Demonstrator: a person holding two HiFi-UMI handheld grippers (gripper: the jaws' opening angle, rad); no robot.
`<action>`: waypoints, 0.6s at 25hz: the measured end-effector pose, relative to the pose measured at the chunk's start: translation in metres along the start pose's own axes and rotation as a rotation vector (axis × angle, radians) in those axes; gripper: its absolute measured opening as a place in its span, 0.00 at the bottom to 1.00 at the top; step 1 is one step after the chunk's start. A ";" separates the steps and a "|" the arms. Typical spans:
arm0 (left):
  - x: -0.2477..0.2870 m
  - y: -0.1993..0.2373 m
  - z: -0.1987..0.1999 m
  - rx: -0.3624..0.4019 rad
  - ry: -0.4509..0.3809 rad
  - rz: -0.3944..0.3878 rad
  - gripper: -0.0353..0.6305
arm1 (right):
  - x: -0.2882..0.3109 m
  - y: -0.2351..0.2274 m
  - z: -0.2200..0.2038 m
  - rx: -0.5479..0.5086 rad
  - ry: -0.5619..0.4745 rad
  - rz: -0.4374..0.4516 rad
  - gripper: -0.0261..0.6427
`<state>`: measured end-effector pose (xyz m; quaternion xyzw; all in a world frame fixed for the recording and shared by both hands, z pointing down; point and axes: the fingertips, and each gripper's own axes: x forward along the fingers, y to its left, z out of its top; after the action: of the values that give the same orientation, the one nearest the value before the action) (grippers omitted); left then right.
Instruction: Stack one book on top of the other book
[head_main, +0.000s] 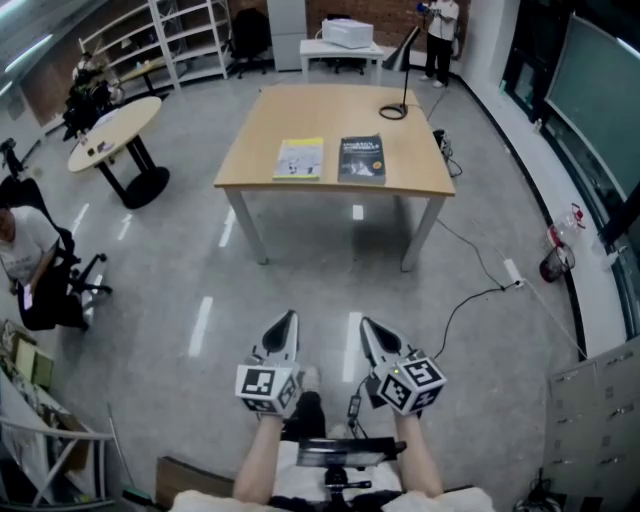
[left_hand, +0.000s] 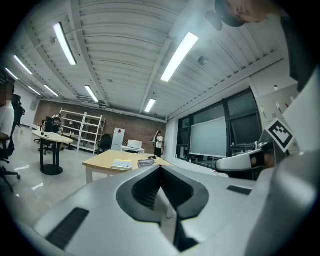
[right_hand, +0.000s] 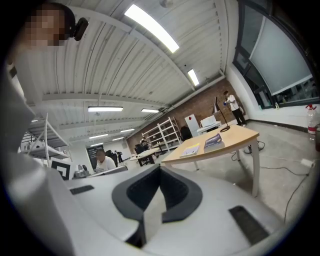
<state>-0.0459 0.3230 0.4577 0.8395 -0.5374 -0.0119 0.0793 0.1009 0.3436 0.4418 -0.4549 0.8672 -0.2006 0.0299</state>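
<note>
Two books lie side by side near the front edge of a wooden table: a yellow-and-white book on the left and a dark book on the right. Both also show far off in the left gripper view, the yellow book and the dark book, and in the right gripper view, the yellow book and the dark book. My left gripper and right gripper are held low in front of me, far short of the table, both shut and holding nothing.
A black cable coil with a stand sits at the table's far right. A round table stands at left, a seated person beside it. Cables trail on the floor at right. Shelves line the back wall.
</note>
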 end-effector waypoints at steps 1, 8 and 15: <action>0.006 0.004 -0.001 -0.004 -0.003 0.004 0.07 | 0.008 -0.005 -0.001 -0.001 0.008 0.001 0.04; 0.074 0.056 -0.001 -0.010 -0.009 0.014 0.07 | 0.096 -0.038 0.004 0.004 0.033 0.019 0.04; 0.168 0.139 0.037 -0.003 -0.054 0.019 0.07 | 0.217 -0.062 0.054 -0.058 0.029 0.040 0.04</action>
<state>-0.1039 0.1097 0.4524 0.8335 -0.5475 -0.0348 0.0661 0.0353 0.1213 0.4433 -0.4350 0.8819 -0.1814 0.0085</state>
